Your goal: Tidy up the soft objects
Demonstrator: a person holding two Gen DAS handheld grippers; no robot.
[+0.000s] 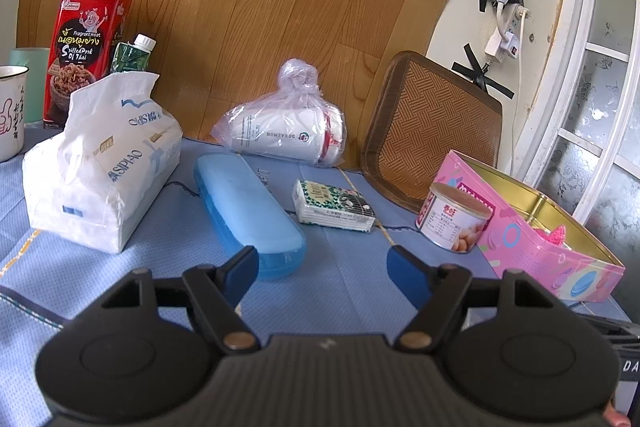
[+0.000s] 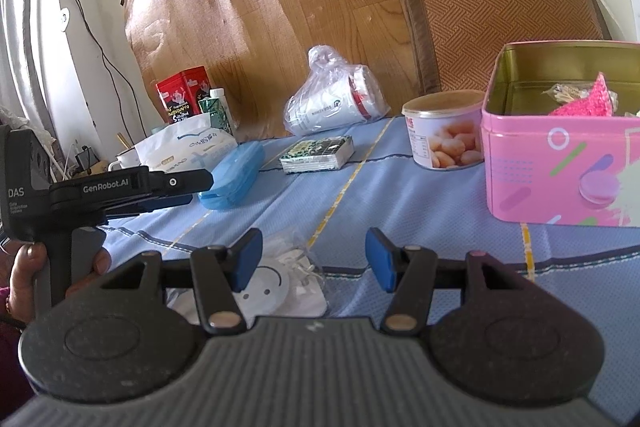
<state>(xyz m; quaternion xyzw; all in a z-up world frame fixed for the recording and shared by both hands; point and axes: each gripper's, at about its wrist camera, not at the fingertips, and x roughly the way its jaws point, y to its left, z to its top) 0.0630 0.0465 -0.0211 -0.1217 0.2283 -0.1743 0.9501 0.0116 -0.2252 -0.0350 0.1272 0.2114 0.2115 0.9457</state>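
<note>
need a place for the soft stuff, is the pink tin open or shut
Open. The pink tin has no lid on it, its gold inside wall shows, and a pink knitted piece already lies inside.

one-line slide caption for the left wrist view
Open left tool above blue tablecloth, facing blue case, tissue pack, pink tin.

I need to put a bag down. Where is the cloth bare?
Bare cloth lies in front of the blue case, the small tissue pack and the can. It is crowded further back, around the tissue bag and the bagged cups.
</note>
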